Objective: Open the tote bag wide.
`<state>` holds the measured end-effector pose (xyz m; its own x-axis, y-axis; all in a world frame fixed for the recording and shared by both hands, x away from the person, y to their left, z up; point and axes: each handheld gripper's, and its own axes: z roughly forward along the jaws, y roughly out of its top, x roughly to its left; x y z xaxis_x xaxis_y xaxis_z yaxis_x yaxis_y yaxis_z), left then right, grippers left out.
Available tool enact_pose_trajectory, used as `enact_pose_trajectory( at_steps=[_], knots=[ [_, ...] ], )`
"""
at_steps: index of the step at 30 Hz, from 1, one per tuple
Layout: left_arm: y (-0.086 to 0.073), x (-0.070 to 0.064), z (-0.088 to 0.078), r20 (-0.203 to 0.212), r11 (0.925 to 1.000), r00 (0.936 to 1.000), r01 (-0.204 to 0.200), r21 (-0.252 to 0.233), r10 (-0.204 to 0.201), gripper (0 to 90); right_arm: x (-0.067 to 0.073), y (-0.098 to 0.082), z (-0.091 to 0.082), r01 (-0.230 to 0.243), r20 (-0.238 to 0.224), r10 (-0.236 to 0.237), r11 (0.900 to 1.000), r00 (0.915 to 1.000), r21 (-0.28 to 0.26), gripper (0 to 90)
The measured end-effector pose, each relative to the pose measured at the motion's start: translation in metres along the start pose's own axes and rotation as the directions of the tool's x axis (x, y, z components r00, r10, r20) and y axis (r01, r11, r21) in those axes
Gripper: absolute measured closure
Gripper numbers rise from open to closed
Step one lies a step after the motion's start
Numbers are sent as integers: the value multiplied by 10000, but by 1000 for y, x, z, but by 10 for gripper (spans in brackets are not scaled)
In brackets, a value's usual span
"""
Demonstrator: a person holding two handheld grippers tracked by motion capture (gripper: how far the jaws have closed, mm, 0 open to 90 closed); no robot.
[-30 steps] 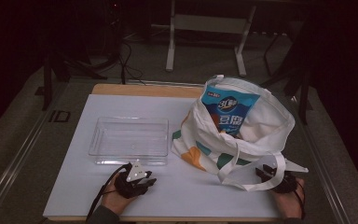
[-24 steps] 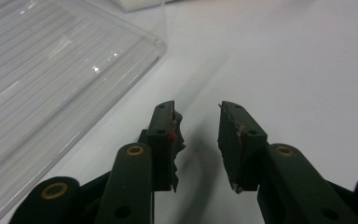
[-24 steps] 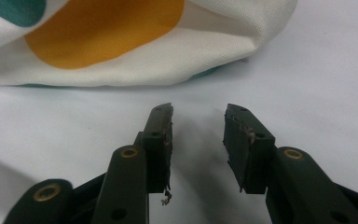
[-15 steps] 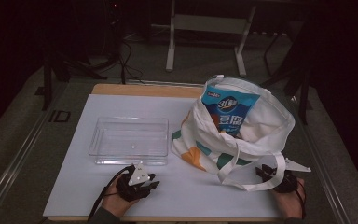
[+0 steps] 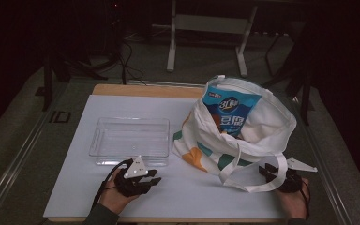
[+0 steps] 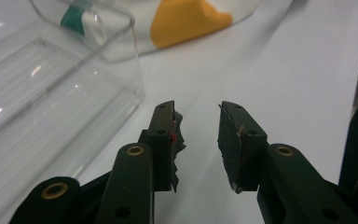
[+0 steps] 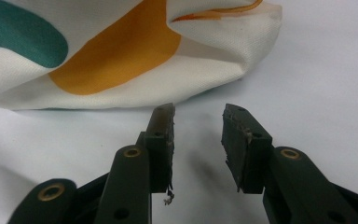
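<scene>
Cloth tote bag (image 5: 229, 140) slumped, mouth up, toward the far edge.

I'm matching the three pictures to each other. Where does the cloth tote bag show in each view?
High view: the tote bag stands right of centre on the white table, beside the clear plastic tray.
Left gripper view: its orange patch at the top edge, behind the tray's corner.
Right gripper view: its lower cloth across the top, just beyond the open jaws.
Shared landmark: the orange patch, low on the bag's front.
</scene>
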<state>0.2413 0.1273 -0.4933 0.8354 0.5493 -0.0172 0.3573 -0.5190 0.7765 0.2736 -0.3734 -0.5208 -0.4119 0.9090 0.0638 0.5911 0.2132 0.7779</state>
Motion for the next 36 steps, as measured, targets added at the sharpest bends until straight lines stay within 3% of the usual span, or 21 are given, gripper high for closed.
enact_pose_trajectory(
  at_steps=[10,12,15,25,31,36],
  knots=[
    [32,5,-3,-139,9984,9990,-422,-367,417,678,1,1,-3,-98,-89,99,9999,9999,90,630],
    [32,5,-3,-139,9984,9990,-422,-367,417,677,1,2,-4,-86,-100,86,9999,9999,57,630],
    [46,11,-1,-393,9976,9978,-546,-419,529,680,0,5,-8,-181,-127,181,9998,9998,5,655],
    [72,26,2,-675,9955,9955,-707,-635,663,681,0,11,-16,-549,-330,539,9981,9980,-276,678],
    [81,33,8,-792,9956,9949,-682,-648,630,690,-5,20,-24,-897,-562,862,9940,9947,-629,689],
    [88,39,12,-858,9949,9941,-728,-693,668,700,-9,27,-34,-1094,-1071,990,9893,9893,-962,675]
  ],
)
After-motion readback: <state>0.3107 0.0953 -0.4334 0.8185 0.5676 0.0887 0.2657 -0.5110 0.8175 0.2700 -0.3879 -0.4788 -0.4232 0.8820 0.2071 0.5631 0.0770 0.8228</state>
